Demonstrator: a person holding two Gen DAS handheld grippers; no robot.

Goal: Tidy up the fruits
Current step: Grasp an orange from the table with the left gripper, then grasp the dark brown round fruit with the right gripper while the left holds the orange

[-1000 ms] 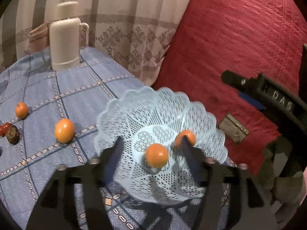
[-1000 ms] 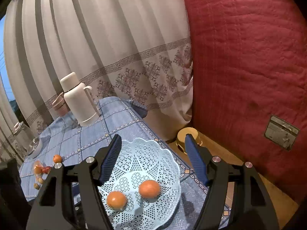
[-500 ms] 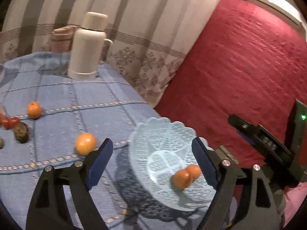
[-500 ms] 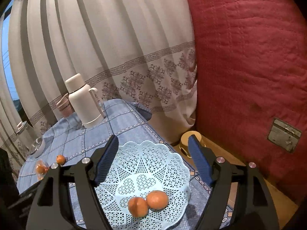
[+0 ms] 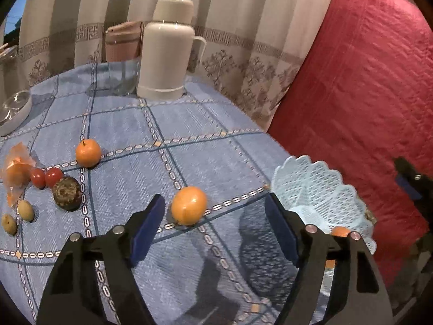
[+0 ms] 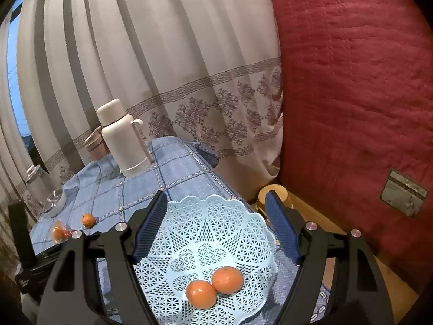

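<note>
The left gripper [image 5: 213, 227] has swung away from the basket [image 5: 319, 189], which now sits beyond its right finger, and faces an orange [image 5: 189, 209] lying on the tablecloth [image 5: 189, 159] just ahead between its spread, empty fingers. The right gripper [image 6: 216, 224], fingers also apart and empty, hangs over the basket, where two oranges [image 6: 213, 287] touch near the fingertips.

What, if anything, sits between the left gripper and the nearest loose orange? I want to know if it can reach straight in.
Nothing visible does. The left gripper is open, and the nearest orange lies on bare tablecloth just ahead, toward its left finger.
</note>
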